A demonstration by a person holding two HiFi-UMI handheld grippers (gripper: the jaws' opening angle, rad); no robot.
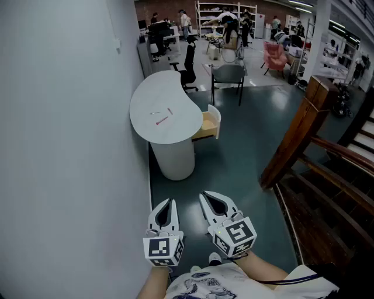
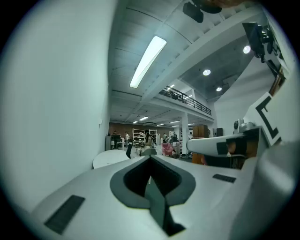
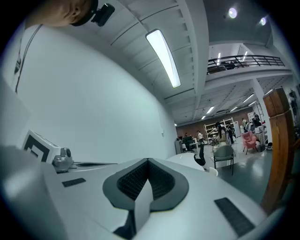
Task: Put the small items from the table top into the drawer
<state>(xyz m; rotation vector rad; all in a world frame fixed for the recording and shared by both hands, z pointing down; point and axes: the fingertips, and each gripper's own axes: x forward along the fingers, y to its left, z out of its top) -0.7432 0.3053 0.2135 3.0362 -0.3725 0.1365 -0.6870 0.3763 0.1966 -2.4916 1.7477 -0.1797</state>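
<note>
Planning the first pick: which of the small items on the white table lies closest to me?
The longer red stick; the shorter red piece and the pale item lie farther back.

Wall [image 1: 58, 117], plain and pale, close along my left. Floor [image 1: 239, 157], dark teal, glossy. White kidney-shaped table [image 1: 149, 96] on a drum pedestal, set against that wall ahead of me. Black office chair [image 1: 189, 63] and grey chair [image 1: 228, 76] beyond it; pink armchair [image 1: 273, 55] farther back. Open shelving [image 1: 225, 10] at the far end (contents too small to tell). Wooden stair rail [image 1: 295, 137] at my right. Overhead: long strip light [image 2: 147, 61], round spotlights [image 2: 206, 72], railed gallery [image 3: 246, 61].
</note>
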